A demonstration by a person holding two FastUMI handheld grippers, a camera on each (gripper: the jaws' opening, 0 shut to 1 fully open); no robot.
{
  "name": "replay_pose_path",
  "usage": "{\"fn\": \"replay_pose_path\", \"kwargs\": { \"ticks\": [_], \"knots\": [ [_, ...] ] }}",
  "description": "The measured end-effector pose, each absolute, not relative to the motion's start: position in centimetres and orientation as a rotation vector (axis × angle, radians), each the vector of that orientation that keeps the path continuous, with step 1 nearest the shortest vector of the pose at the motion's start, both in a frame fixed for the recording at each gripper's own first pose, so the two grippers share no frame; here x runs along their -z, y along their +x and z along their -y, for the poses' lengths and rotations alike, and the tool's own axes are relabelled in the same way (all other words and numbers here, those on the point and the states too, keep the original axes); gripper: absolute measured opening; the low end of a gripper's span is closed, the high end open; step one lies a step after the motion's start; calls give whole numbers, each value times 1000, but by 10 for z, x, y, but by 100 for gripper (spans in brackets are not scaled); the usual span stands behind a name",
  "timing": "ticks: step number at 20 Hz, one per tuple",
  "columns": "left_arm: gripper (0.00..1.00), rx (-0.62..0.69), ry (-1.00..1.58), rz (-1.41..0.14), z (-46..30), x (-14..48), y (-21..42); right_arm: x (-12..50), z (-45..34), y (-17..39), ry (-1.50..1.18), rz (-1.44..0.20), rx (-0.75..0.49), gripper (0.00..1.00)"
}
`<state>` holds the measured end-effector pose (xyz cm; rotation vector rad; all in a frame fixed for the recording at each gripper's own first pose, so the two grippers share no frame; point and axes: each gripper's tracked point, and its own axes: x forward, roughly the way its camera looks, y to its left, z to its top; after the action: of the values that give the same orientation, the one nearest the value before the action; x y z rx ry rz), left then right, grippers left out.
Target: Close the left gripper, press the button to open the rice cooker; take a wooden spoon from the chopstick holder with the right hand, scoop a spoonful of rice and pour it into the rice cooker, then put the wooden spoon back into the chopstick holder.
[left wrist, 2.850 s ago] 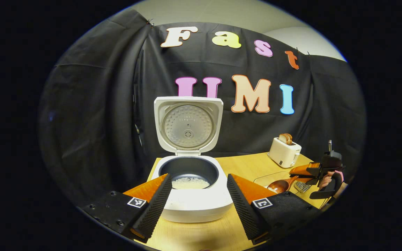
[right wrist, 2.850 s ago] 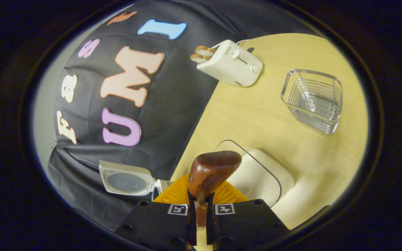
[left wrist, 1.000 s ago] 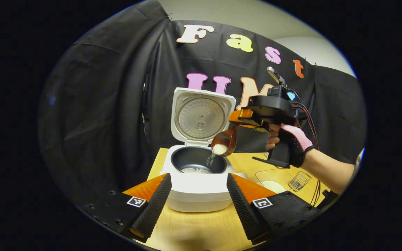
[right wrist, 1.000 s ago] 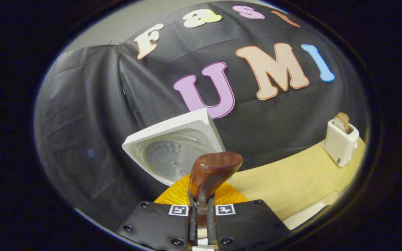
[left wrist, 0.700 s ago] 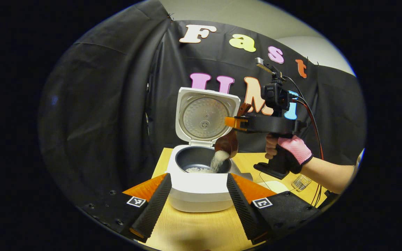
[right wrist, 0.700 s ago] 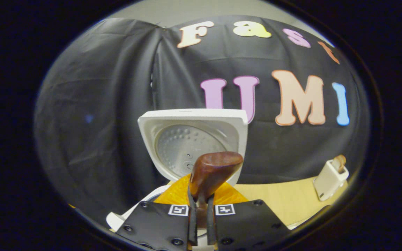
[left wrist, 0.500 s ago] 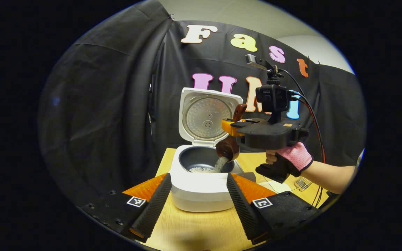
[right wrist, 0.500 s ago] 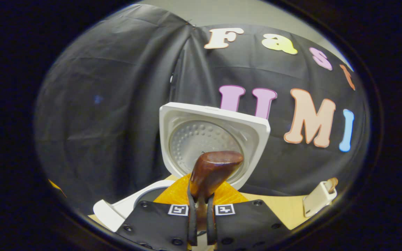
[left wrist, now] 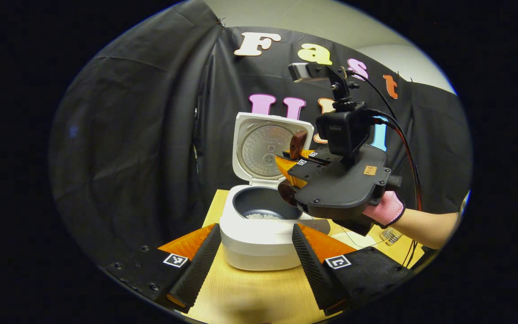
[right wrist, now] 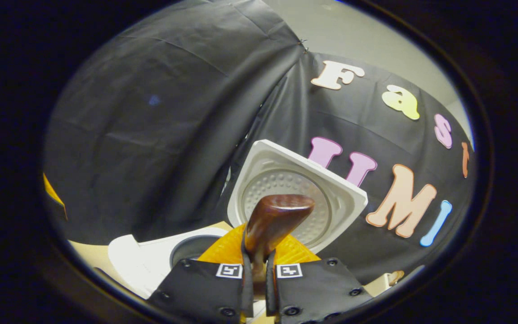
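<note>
Though tongs-clamped [right wrist: 257,270], glossy wooden spoon [right wrist: 273,220]

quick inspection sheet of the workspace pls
surface: wooden table, bare in front of the cooker
job's things: cooker lid up, rice in the pot; spoon tipped over the pot; holder on the table, far side of the hand
clutter: rice dish beside the cooker; toaster at the table's edge
grippers: left claw open, in front of the cooker; right claw shut on the spoon
cables: wires off the right claw's camera
surroundings: black cloth wall
</note>
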<state>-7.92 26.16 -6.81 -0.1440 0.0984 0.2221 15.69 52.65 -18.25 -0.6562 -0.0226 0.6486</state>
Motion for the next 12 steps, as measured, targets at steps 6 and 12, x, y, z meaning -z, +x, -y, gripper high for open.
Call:
{"fn": "replay_pose_path", "kwargs": {
  "ticks": [6,12],
  "knots": [
    [94,-188,-129,-97,-242,65,-79,153,-483,165,-508,-49,-605,13],
    [94,-153,-90,-91,-221,57,-64,106,-390,173,-338,-121,-516,14]
  ]
}}
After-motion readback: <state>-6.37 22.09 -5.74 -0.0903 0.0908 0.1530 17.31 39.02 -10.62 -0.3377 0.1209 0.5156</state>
